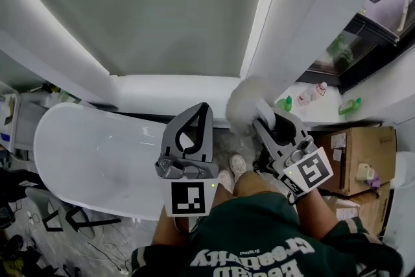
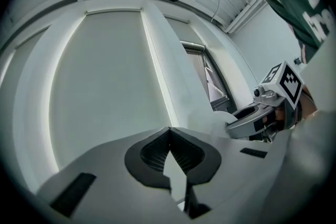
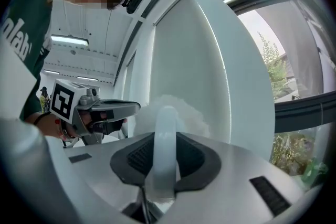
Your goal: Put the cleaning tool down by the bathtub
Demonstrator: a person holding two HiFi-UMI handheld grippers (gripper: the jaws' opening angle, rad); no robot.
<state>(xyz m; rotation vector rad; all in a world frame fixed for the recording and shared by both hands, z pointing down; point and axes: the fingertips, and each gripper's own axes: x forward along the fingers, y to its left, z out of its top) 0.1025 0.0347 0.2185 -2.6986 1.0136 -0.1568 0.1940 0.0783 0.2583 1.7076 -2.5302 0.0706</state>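
Got the fingers [image 3: 134, 158] of the right gripper [image 1: 264, 115] pinched on the white handle of the cleaning tool [image 3: 167, 128], squeezed from both sides by the dark ribbed pads. Can see the handle running straight out between the jaws and ending in a fluffy white head [image 1: 245, 99].

Over on the left gripper [image 2: 169, 135], got the fingers [image 2: 152, 155] shut tip to tip with nothing caught in there, just a sliver of light lower down behind the tips.

Holding both grippers about level and side by side, near each other but not touching. Pointing them at the pale roller blind [image 1: 188, 3] and the white ledge [image 1: 175, 84] under it.

Holding the tool up in the air, off to the right of the white bathtub [image 1: 71, 159], not resting on anything.

Standing by the tub's end, light shoes [image 1: 237, 165] on a grey floor just below the grippers.

Further right, can spot a cardboard box [image 1: 355, 151], plus a couple of green bottles [image 1: 349, 106] on the sill under the dark-framed window [image 1: 382, 29]. Can't read the labels on those, too small.
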